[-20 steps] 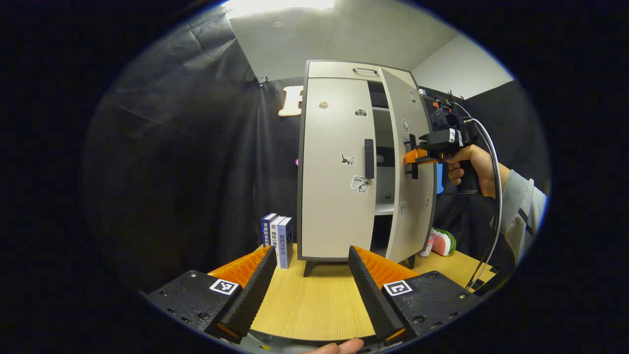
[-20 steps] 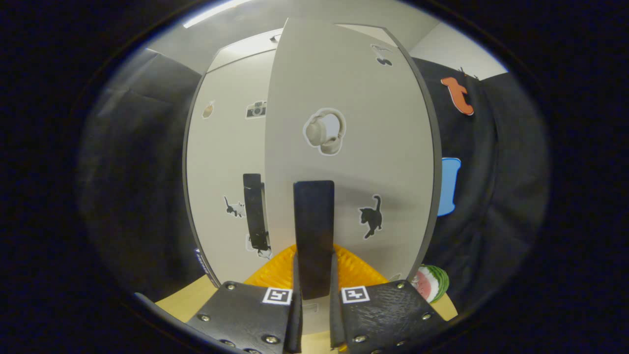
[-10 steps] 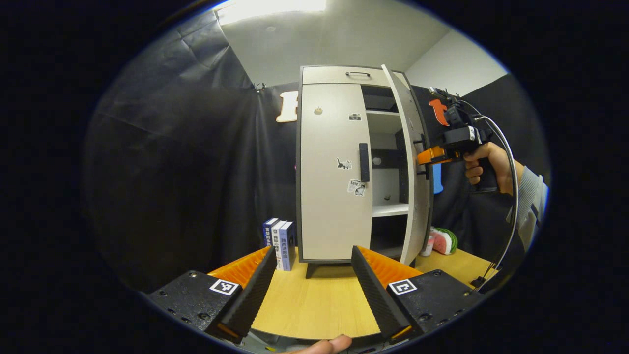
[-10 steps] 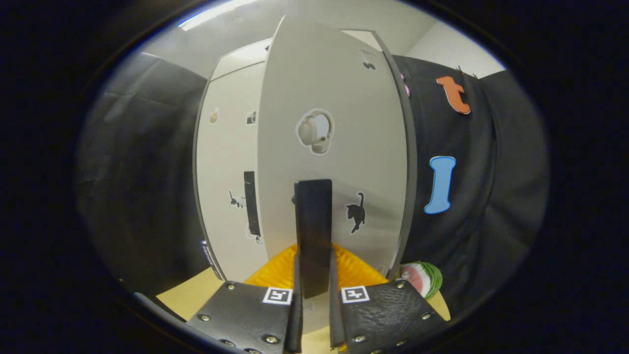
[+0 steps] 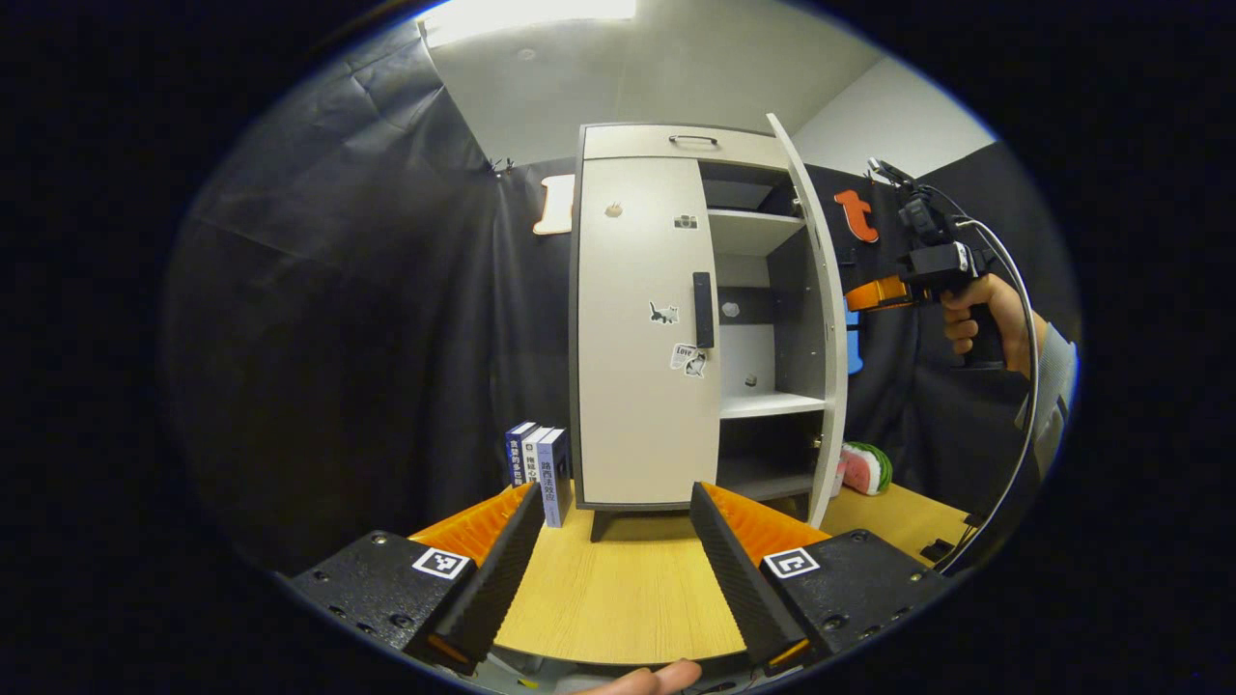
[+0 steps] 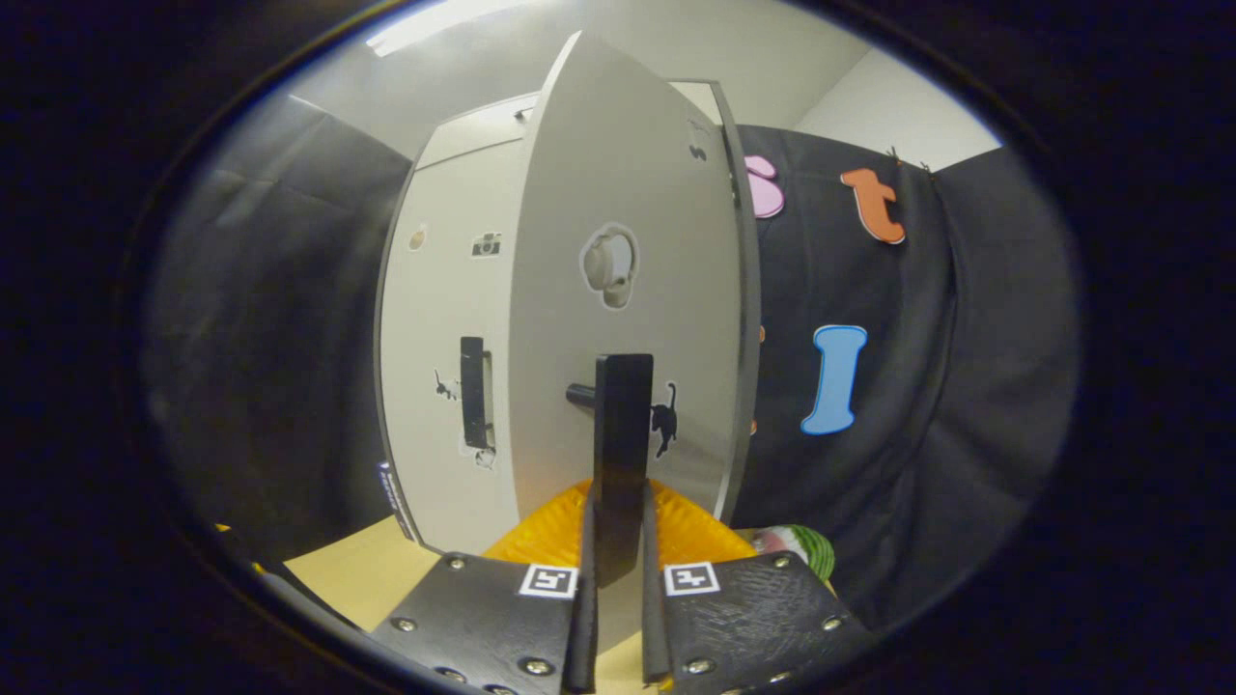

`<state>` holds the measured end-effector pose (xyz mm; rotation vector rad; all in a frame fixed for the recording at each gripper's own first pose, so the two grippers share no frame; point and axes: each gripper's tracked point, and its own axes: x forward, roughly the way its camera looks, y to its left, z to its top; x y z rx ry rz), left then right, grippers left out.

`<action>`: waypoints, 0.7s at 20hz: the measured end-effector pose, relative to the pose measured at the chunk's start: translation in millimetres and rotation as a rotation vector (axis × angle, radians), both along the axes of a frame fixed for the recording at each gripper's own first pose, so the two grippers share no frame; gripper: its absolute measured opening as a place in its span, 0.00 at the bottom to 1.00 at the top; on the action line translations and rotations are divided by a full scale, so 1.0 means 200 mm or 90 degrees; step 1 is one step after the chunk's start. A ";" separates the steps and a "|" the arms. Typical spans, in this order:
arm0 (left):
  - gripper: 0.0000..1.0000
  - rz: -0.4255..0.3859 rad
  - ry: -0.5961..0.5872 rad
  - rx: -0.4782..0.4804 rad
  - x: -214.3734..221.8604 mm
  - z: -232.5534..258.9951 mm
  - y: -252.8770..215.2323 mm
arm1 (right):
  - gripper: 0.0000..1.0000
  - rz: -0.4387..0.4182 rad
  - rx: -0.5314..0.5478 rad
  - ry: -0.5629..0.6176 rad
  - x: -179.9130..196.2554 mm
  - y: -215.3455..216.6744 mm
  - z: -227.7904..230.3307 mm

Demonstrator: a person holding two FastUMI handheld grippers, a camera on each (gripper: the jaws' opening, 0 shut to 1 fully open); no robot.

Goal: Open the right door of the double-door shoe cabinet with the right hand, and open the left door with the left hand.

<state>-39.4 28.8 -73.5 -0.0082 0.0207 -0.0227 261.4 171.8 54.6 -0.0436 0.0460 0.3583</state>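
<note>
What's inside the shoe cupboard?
Through the open right door of the shoe cupboard I see white shelves, mostly bare, with one tiny thing I can't make out. The shut left door hides the other half.

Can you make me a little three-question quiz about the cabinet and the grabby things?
1. True or false: the left door is shut.
2. What does the right gripper squeeze? A) the books B) the right door's handle C) the watermelon toy
3. Fill in: the left gripper hangs open over the ____.

Key: 1 true; 2 B; 3 table.
</note>
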 end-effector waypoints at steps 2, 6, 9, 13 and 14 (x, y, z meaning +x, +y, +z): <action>0.95 -0.002 0.002 0.001 0.01 -0.01 0.01 | 0.18 -0.012 0.001 -0.005 -0.01 -0.01 0.01; 0.95 -0.003 0.012 0.000 0.03 -0.06 0.00 | 0.18 -0.050 -0.001 -0.008 0.01 -0.04 0.01; 0.95 -0.001 0.017 0.010 0.04 -0.08 0.00 | 0.18 -0.117 0.016 -0.004 0.11 -0.08 0.01; 0.95 -0.017 0.022 -0.007 0.06 -0.09 -0.05 | 0.01 -0.111 0.090 0.026 0.02 -0.18 0.02; 0.95 -0.020 0.026 -0.006 0.07 -0.10 -0.06 | 0.05 -0.093 0.101 0.037 0.02 -0.14 0.00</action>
